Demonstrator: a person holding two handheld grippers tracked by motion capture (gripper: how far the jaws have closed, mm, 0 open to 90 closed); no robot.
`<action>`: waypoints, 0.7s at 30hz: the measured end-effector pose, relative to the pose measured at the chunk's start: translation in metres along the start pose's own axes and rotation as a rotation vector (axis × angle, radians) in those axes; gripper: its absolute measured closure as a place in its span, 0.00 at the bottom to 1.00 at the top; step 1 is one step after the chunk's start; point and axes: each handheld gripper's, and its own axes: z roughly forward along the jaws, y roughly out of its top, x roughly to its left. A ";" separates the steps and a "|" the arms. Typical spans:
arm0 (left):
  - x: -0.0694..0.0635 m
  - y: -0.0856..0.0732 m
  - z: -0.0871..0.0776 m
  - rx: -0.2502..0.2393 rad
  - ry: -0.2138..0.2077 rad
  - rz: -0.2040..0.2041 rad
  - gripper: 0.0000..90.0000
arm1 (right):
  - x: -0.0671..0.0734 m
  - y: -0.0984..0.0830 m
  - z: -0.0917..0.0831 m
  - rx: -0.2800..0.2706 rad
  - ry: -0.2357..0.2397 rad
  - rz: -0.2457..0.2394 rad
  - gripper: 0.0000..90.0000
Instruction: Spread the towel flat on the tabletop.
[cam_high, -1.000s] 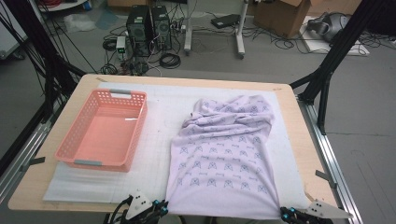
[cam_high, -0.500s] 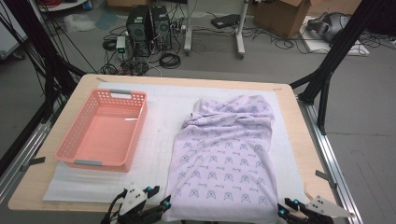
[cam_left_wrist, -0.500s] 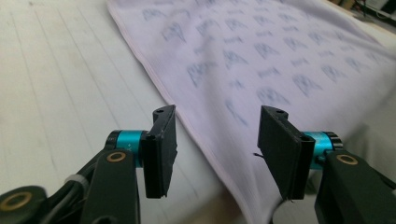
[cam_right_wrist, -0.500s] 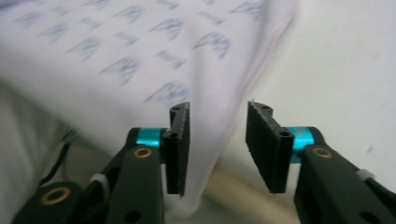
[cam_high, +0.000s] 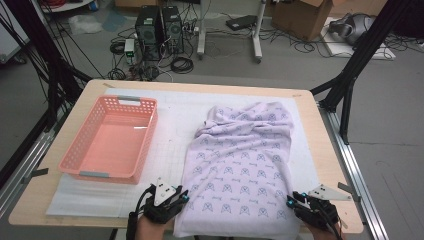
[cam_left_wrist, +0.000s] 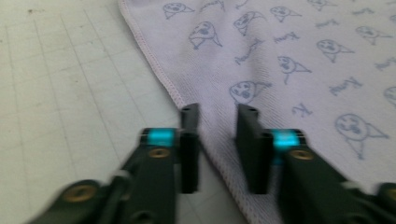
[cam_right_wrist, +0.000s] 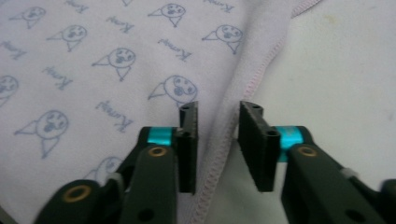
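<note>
1. A light wooden table (cam_high: 320, 165) carries a white gridded mat (cam_high: 170, 120); on the mat's left part sits a pink plastic basket (cam_high: 107, 145), on its right part a lilac printed cloth (cam_high: 237, 170) lying flat toward the near edge and bunched at its far end
2. Behind the table, grey floor with two black computer towers (cam_high: 160, 30), loose cables (cam_high: 180, 65), a cardboard box (cam_high: 305, 17) and black frame legs (cam_high: 350, 85)
3. The left gripper (cam_high: 167, 202) is at the cloth's near left corner; in the left gripper view (cam_left_wrist: 217, 149) its jaws stand a narrow gap apart over the stitched hem, having just been closing, not visibly pinching the fabric
4. The right gripper (cam_high: 302, 205) is at the near right corner; in the right gripper view (cam_right_wrist: 217, 147) its jaws likewise straddle the hem with a gap, just been closing, no pinch visible
5. Compared with a second ago, both grippers have come further forward onto the table edge; the cloth's near part has shifted slightly and lies a little smoother, and the basket has not moved
</note>
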 end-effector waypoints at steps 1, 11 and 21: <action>-0.001 0.000 -0.001 0.005 -0.001 0.000 0.96 | -0.001 -0.001 -0.001 0.001 0.028 0.000 0.95; 0.001 -0.014 -0.028 -0.009 -0.072 -0.015 0.97 | 0.003 -0.017 -0.020 -0.003 0.086 -0.032 0.96; 0.005 -0.031 -0.051 -0.048 -0.159 0.019 0.97 | -0.001 -0.038 -0.042 -0.019 0.173 -0.068 0.96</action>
